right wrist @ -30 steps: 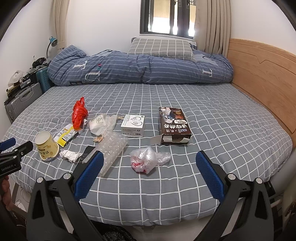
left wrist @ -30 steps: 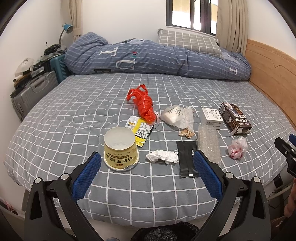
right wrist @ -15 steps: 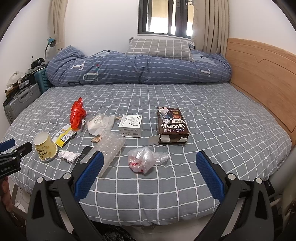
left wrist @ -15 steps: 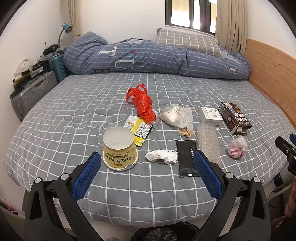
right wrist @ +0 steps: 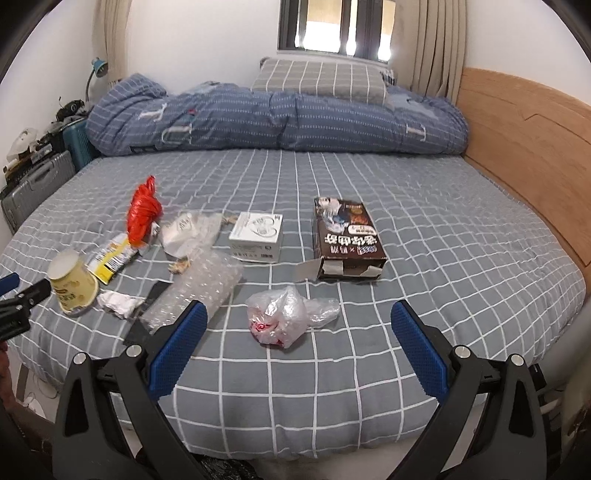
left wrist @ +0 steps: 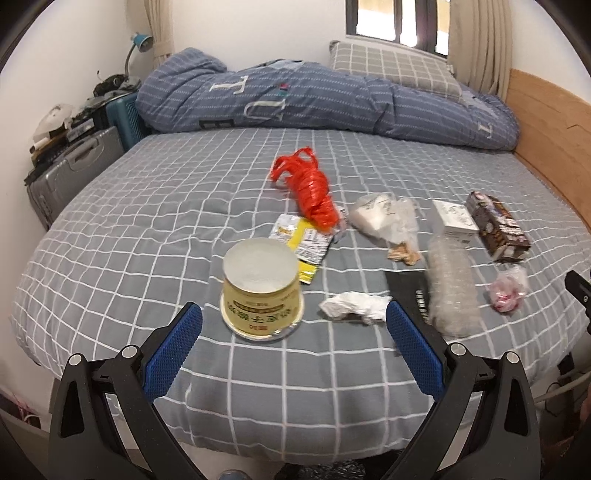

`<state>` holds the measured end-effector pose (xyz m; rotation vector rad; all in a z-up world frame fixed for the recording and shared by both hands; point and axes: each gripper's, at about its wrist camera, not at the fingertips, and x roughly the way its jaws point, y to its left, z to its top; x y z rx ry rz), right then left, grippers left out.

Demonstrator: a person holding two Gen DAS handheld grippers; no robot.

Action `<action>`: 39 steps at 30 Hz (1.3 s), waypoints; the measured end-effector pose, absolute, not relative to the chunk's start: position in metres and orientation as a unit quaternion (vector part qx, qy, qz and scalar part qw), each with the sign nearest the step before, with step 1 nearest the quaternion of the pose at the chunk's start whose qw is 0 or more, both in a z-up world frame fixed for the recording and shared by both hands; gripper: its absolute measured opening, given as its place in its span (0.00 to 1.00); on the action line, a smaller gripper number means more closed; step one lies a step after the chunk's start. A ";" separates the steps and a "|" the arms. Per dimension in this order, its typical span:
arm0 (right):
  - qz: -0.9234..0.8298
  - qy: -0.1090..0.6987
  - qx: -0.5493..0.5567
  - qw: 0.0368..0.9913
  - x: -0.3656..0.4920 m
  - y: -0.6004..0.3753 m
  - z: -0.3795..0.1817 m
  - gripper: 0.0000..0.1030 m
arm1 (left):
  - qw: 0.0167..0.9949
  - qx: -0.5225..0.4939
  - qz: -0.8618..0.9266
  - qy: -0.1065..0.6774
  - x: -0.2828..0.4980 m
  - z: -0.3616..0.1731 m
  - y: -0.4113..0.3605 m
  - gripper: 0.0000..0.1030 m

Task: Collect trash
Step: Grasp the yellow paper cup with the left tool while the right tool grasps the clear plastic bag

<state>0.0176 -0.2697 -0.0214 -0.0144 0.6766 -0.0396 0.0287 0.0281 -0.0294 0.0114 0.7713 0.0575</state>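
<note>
Trash on the bed [left wrist: 110,240] lies ahead of both wide-spread, empty grippers: left gripper [left wrist: 293,314], right gripper [right wrist: 299,314].

Grey white-checked bedsheet [left wrist: 147,236], red plastic bag [left wrist: 310,188], yellow cup [left wrist: 261,295], brown box [right wrist: 347,236], blue striped duvet [right wrist: 277,122]

A home bedroom is shown: a bed [right wrist: 369,206] covered in a grey checked sheet, a rolled blue duvet [right wrist: 280,122], a pillow [right wrist: 321,79], a wooden headboard [right wrist: 517,136], a curtained window [right wrist: 332,26] and suitcases [left wrist: 70,173].
</note>
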 end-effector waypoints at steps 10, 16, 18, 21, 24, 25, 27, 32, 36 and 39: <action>-0.026 0.376 -0.002 0.926 0.059 -0.275 -0.065 0.93 | 0.909 -0.001 0.053 0.414 0.063 -0.070 0.053 0.94; -0.027 0.393 -0.010 0.919 0.077 -0.273 -0.083 0.93 | 0.904 -0.005 0.054 0.424 0.080 -0.086 0.054 0.94; -0.026 0.399 -0.008 0.917 0.083 -0.274 -0.088 0.90 | 0.903 -0.002 0.058 0.426 0.086 -0.090 0.053 0.94; -0.021 0.402 -0.007 0.915 0.088 -0.273 -0.092 0.88 | 0.901 -0.005 0.059 0.429 0.093 -0.095 0.054 0.93; -0.018 0.410 -0.008 0.912 0.093 -0.272 -0.096 0.84 | 0.900 -0.002 0.061 0.431 0.100 -0.100 0.054 0.90; -0.015 0.414 -0.006 0.910 0.095 -0.272 -0.099 0.82 | 0.900 0.001 0.060 0.431 0.103 -0.101 0.053 0.88; -0.012 0.419 -0.006 0.908 0.097 -0.271 -0.101 0.77 | 0.900 0.006 0.057 0.433 0.107 -0.103 0.051 0.83; -0.008 0.426 -0.009 0.905 0.102 -0.268 -0.106 0.69 | 0.900 0.014 0.060 0.432 0.113 -0.106 0.052 0.75; 0.001 0.434 -0.003 0.901 0.105 -0.267 -0.110 0.59 | 0.901 0.009 0.058 0.429 0.113 -0.108 0.053 0.75; 0.005 0.440 0.002 0.898 0.107 -0.267 -0.112 0.49 | 0.902 0.002 0.058 0.429 0.111 -0.108 0.054 0.74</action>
